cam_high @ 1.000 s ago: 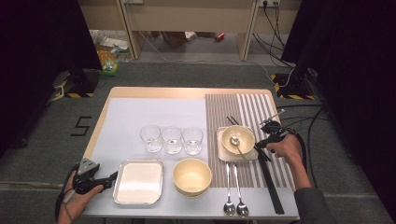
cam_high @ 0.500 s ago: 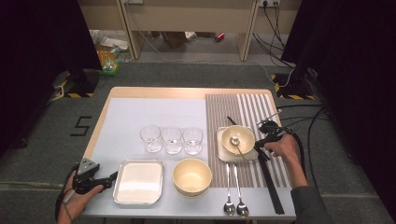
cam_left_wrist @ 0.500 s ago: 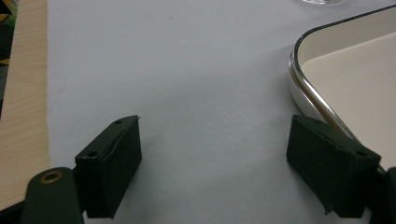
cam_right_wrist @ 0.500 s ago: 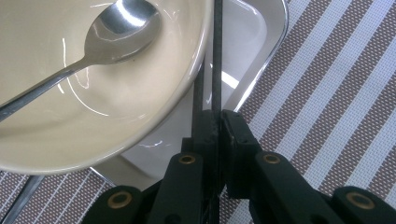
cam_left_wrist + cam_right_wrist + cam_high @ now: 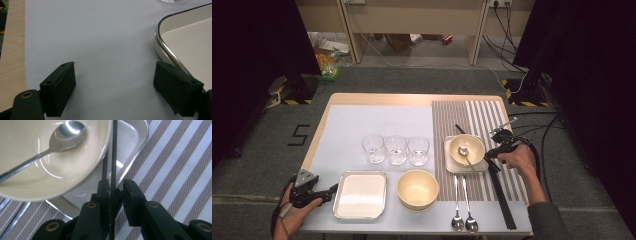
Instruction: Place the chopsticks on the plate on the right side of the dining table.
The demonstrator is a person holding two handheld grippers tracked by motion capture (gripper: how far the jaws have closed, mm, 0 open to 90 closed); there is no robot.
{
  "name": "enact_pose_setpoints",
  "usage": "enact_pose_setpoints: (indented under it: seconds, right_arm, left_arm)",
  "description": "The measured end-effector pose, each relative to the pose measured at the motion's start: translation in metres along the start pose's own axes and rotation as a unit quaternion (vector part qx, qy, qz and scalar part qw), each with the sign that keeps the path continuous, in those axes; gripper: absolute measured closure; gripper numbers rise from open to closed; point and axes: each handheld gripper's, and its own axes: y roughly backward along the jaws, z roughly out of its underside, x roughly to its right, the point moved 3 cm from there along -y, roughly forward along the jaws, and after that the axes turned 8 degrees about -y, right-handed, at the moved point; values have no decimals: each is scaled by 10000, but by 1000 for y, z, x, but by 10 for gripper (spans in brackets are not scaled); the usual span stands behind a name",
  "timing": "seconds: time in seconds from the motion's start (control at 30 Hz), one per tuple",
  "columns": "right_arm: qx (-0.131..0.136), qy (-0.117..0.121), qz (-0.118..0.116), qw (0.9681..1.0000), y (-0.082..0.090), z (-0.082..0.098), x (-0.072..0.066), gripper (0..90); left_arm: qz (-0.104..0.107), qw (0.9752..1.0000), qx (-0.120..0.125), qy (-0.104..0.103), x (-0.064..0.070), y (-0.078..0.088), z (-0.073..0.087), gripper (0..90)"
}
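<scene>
A cream bowl [image 5: 467, 148] with a spoon [image 5: 62, 131] in it sits in a small steel tray [image 5: 449, 165] on the striped mat. My right gripper [image 5: 491, 153] lies at the tray's right edge. Thin black chopsticks [image 5: 114, 157] run up between its jaws [image 5: 116, 182] and past the bowl's rim. The jaws have just been opening: the sticks rest against the left pad, and the right pad stands clear of them, so it is open. My left gripper [image 5: 331, 190] rests open on the white mat [image 5: 105, 37], with nothing between its pads [image 5: 116, 68], just left of a larger steel tray [image 5: 180, 37].
Three glasses [image 5: 396, 149] stand in a row at mid-table. A bigger cream bowl [image 5: 417, 189] sits at the front, with two spoons [image 5: 463, 210] to its right. A long black pair of chopsticks [image 5: 502, 200] lies along the striped mat's right side.
The black stick ends behind the small bowl have shifted slightly, from two showing to one. Both hands have kept their places.
</scene>
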Motion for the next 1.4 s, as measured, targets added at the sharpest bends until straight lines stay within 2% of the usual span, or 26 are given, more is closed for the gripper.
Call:
enact_pose_setpoints:
  seconds: [0.1, 0.27, 0.33, 0.47, 0.63, 0.7, 0.8, 1.0, 1.07, 1.27, 1.37, 1.4]
  right_arm:
    - [-58, 207, 94, 9997, 3, 7, -3, 683]
    - [-96, 374, 113, 9992, 2, 14, -8, 616]
    - [-119, 394, 166, 9990, 1, 15, -10, 616]
    - [-171, 462, 176, 9986, -4, 14, -10, 659]
    - [-128, 531, 104, 9985, -6, 13, -9, 744]
    - [-80, 626, 100, 9980, -7, 12, -9, 764]
    - [-126, 621, 96, 9979, -8, 11, -9, 768]
    - [-150, 794, 91, 9967, -10, 5, -7, 776]
    - [-120, 973, 69, 9952, -11, 2, -5, 777]
    - [-107, 1171, -24, 9931, -13, -2, -1, 779]
    - [-43, 1391, -54, 9903, -15, -6, 0, 779]
    - [-69, 1377, -67, 9904, -15, -6, 0, 779]
  left_arm:
    - [6, 10000, -9, 10, 0, 0, 0, 169]
    - [-3, 10000, -12, 2, 0, 0, 0, 169]
    - [6, 10000, -13, 6, 0, 0, 0, 169]
    - [7, 10000, -16, 7, 0, 0, 0, 169]
    - [4, 10000, -13, 11, 0, 0, 0, 169]
    - [-8, 10000, 5, 12, 0, 0, 0, 169]
    - [-3, 10000, -13, 6, 0, 0, 0, 169]
    - [-13, 10000, 0, 6, 0, 0, 0, 169]
    - [-6, 10000, -17, 1, 0, 0, 0, 169]
    - [-22, 10000, -1, 4, 0, 0, 0, 167]
    - [-15, 10000, -16, -2, 0, 0, 0, 166]
    - [-19, 10000, -16, -6, 0, 0, 0, 166]
